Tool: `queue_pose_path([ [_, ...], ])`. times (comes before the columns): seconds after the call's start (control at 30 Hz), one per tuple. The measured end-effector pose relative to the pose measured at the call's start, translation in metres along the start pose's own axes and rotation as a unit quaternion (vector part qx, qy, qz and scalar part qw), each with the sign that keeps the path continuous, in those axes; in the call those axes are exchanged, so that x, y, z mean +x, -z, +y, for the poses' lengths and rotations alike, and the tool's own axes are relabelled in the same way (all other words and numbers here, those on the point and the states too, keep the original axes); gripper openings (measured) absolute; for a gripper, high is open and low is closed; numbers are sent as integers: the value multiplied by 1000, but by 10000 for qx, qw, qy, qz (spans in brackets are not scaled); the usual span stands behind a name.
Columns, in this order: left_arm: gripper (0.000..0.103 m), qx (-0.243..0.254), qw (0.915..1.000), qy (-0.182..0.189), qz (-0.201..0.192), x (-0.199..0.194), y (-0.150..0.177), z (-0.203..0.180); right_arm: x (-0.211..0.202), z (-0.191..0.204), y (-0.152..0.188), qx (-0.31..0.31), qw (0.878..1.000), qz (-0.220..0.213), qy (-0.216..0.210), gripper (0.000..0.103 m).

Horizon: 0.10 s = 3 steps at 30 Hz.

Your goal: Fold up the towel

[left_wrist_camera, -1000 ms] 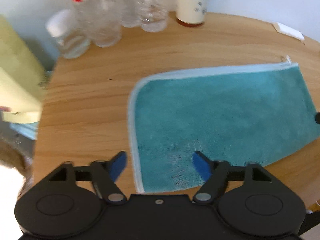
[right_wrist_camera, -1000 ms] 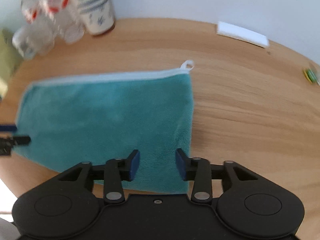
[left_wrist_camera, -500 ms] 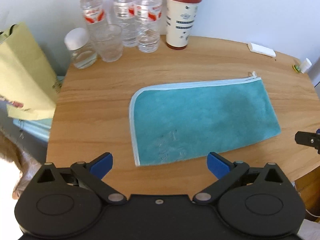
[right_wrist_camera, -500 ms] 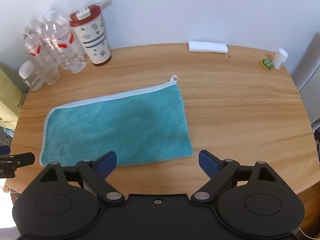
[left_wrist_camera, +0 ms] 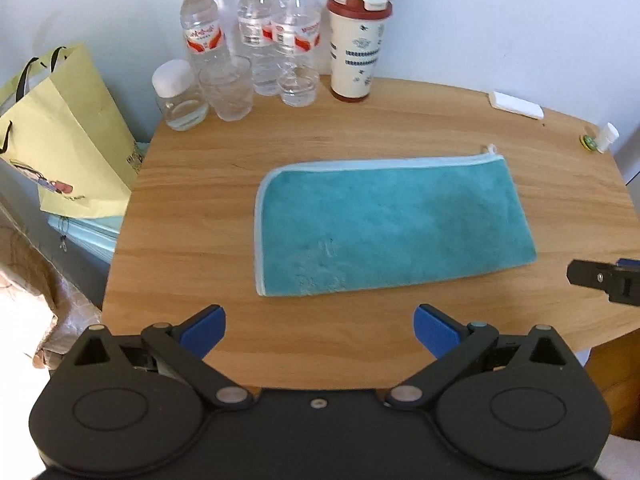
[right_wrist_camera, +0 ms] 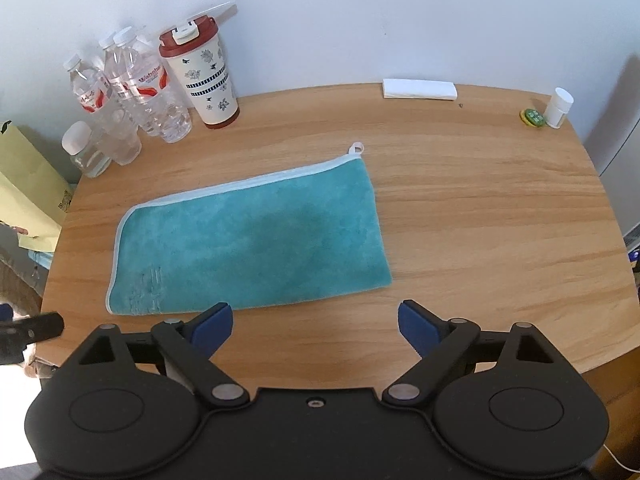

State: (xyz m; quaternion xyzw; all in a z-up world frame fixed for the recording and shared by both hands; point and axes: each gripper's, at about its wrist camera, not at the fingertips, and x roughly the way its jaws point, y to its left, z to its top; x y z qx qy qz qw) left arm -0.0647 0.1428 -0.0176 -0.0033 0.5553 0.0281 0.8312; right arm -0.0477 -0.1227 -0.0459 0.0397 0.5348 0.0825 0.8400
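Observation:
A teal towel (left_wrist_camera: pixel 388 224) with a pale blue border lies flat on the round wooden table (left_wrist_camera: pixel 192 208), folded into a long rectangle. It also shows in the right wrist view (right_wrist_camera: pixel 252 244), with a small hanging loop (right_wrist_camera: pixel 357 147) at its far right corner. My left gripper (left_wrist_camera: pixel 319 330) is open and empty, held back above the table's near edge. My right gripper (right_wrist_camera: pixel 315 322) is open and empty too, just short of the towel's near edge. Neither gripper touches the towel.
Three water bottles (left_wrist_camera: pixel 256 40), a glass (left_wrist_camera: pixel 228 94), a small jar (left_wrist_camera: pixel 178 94) and a red-lidded tumbler (left_wrist_camera: pixel 358 40) stand at the back left. A white pad (right_wrist_camera: pixel 419 89) and a small white bottle (right_wrist_camera: pixel 559 107) lie at the back right. A yellow paper bag (left_wrist_camera: pixel 64 136) stands left of the table.
Both grippers have opened wide and pulled back and up from the towel. The towel lies still, folded as before.

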Motion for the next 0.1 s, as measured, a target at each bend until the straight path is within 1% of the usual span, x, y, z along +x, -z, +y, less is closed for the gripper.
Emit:
queue_pose_path([
  [0.1, 102, -59, 10000, -67, -24, -4, 4, -7, -2, -8, 0, -33, 10000, -20, -9, 93],
])
